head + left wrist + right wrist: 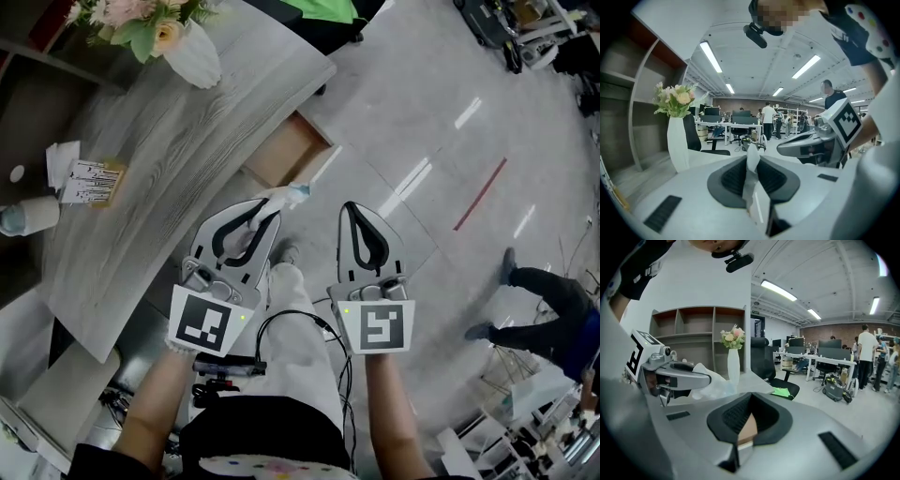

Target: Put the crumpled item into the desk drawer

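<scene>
My left gripper [272, 212] is shut on a crumpled white item [290, 195], which sticks out past its tips just in front of the open desk drawer [283, 155]. In the left gripper view the crumpled item [752, 165] shows as a thin white strip pinched between the dark pads. My right gripper [351, 208] hovers beside the left one over the floor, shut, with nothing between its jaws. The right gripper view shows the left gripper [677, 375] with the white crumpled item [710, 383] bulging at its tip.
The grey wooden desk [169, 159] carries a white vase of flowers [192, 54], a small printed box [92, 181] and a roll [28, 216]. A person [548, 309] bends over at the right. A black office chair [764, 363] stands behind the desk.
</scene>
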`<move>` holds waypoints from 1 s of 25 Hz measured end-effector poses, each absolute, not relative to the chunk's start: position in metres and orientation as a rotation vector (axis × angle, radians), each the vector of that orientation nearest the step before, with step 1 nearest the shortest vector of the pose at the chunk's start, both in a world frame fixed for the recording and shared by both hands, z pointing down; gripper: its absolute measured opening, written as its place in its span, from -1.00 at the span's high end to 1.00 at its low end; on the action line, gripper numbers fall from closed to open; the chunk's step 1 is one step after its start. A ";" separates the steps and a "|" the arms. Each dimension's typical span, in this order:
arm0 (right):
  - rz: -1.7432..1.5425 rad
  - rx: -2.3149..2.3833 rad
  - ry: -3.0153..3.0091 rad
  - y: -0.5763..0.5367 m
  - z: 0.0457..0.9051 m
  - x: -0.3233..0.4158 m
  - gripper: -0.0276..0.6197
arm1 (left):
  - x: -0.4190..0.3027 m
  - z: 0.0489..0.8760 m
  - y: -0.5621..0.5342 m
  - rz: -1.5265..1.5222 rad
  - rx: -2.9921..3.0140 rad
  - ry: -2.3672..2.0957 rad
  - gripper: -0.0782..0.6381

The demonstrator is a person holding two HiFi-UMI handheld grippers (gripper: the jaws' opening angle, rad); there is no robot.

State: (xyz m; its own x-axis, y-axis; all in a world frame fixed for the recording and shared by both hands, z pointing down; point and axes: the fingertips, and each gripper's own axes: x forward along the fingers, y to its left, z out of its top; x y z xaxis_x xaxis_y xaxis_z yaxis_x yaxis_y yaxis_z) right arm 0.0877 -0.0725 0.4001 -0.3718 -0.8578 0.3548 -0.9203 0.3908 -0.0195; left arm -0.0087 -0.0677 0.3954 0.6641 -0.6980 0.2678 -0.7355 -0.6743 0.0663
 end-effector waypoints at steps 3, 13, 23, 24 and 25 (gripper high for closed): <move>0.328 1.536 -2.357 -0.076 0.417 0.085 0.90 | -0.008 0.417 -0.073 0.361 2.713 -1.157 0.60; 0.376 1.534 -2.318 -0.081 0.465 0.090 0.90 | -0.002 0.475 -0.092 0.382 2.704 -1.131 0.60; 0.398 1.509 -2.305 -0.086 0.499 0.090 0.90 | 0.003 0.535 -0.104 0.384 2.570 -1.118 0.59; 0.399 1.510 -2.304 -0.086 0.502 0.090 0.90 | 0.003 0.542 -0.106 0.393 2.557 -1.121 0.59; 0.401 1.511 -2.303 -0.086 0.505 0.091 0.90 | 0.004 0.549 -0.107 0.404 2.544 -1.123 0.59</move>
